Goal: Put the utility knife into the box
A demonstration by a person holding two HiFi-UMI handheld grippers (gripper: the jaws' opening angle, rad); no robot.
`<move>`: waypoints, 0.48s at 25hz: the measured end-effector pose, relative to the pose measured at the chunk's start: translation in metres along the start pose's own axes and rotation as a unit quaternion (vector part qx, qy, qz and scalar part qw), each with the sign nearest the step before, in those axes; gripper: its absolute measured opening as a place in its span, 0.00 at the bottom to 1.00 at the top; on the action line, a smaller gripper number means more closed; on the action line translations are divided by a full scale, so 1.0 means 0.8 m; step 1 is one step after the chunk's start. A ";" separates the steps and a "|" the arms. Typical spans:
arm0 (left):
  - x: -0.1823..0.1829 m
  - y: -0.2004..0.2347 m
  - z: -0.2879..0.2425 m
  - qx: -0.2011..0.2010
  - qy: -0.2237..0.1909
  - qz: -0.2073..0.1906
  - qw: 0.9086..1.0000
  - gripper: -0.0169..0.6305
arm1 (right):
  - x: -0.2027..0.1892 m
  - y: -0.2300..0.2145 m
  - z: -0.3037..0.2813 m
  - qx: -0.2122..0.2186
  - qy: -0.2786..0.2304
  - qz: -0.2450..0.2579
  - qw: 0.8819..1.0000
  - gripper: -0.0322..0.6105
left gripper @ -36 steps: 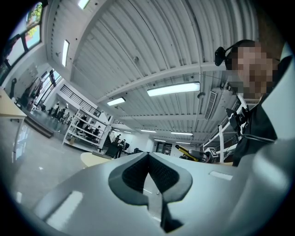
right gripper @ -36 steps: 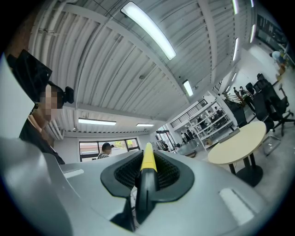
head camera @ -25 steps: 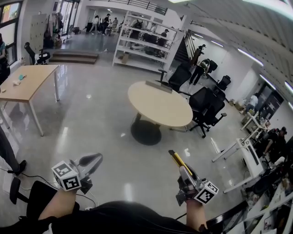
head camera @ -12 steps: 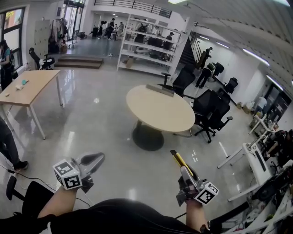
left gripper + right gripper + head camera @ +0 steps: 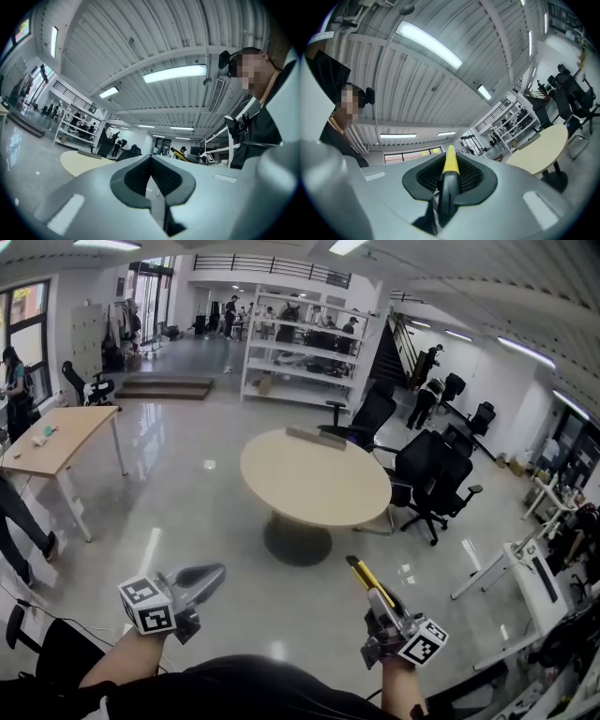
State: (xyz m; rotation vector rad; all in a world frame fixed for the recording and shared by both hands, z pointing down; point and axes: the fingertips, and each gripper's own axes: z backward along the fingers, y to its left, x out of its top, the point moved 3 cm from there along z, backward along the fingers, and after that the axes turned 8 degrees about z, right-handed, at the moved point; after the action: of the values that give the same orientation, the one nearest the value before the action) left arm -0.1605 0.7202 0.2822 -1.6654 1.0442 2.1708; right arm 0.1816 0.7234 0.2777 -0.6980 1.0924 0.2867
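My right gripper [image 5: 378,598] is shut on a yellow and black utility knife [image 5: 365,576], which sticks forward and up past the jaw tips. In the right gripper view the knife [image 5: 450,164] runs between the two pads, its yellow end pointing up at the ceiling. My left gripper [image 5: 208,576] is held low at the left, its jaws together with nothing between them; the left gripper view shows the pads [image 5: 161,178] closed edge to edge. A flat grey box [image 5: 316,437] lies on the far side of the round beige table [image 5: 319,488].
Black office chairs [image 5: 429,474] stand right of the round table. A rectangular wooden table [image 5: 58,439] is at the left, with a person's legs [image 5: 21,526] near it. White shelving [image 5: 300,348] fills the back. White desks [image 5: 530,563] line the right side. Glossy floor lies between me and the table.
The head view has swung left and upward, so the round table sits closer to the middle and more of the ceiling shows. Both grippers keep their places low in the view.
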 end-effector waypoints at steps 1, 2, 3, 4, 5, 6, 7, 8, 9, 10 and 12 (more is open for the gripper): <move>-0.002 -0.003 -0.012 -0.002 0.008 -0.005 1.000 0.02 | 0.001 -0.011 0.006 -0.002 -0.005 -0.003 1.000 0.18; -0.004 -0.004 -0.023 -0.002 0.014 -0.009 1.000 0.02 | 0.001 -0.022 0.012 -0.006 -0.009 -0.007 1.000 0.18; -0.006 -0.003 -0.033 -0.001 0.018 -0.010 1.000 0.03 | 0.000 -0.034 0.017 -0.011 -0.012 -0.011 1.000 0.18; -0.008 -0.001 -0.044 0.000 0.021 -0.009 1.000 0.02 | -0.001 -0.046 0.021 -0.018 -0.012 -0.014 1.000 0.18; -0.009 0.002 -0.054 -0.001 0.023 -0.008 1.000 0.02 | -0.002 -0.057 0.024 -0.023 -0.010 -0.018 1.000 0.18; -0.009 0.006 -0.065 -0.003 0.024 -0.006 1.000 0.03 | -0.003 -0.067 0.025 -0.027 -0.009 -0.023 0.999 0.18; -0.009 0.011 -0.074 -0.006 0.025 -0.003 1.000 0.03 | -0.004 -0.074 0.024 -0.031 -0.009 -0.028 0.999 0.18; -0.008 0.017 -0.081 -0.011 0.027 -0.001 1.000 0.02 | -0.004 -0.079 0.020 -0.035 -0.008 -0.030 0.999 0.18; -0.007 0.025 -0.086 -0.017 0.029 0.002 0.999 0.03 | -0.003 -0.082 0.015 -0.039 -0.009 -0.029 0.999 0.18; -0.006 0.036 -0.087 -0.024 0.031 0.004 0.999 0.02 | -0.004 -0.081 0.006 -0.044 -0.009 -0.026 0.999 0.18; -0.001 0.064 -0.086 -0.037 0.033 0.010 0.999 0.02 | -0.008 -0.077 -0.017 -0.054 -0.008 -0.013 0.998 0.18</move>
State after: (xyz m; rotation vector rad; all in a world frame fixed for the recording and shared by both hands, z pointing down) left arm -0.1367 0.6389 0.2963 -1.7769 1.0122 2.2075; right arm 0.2022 0.6688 0.3030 -0.8037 1.0567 0.3299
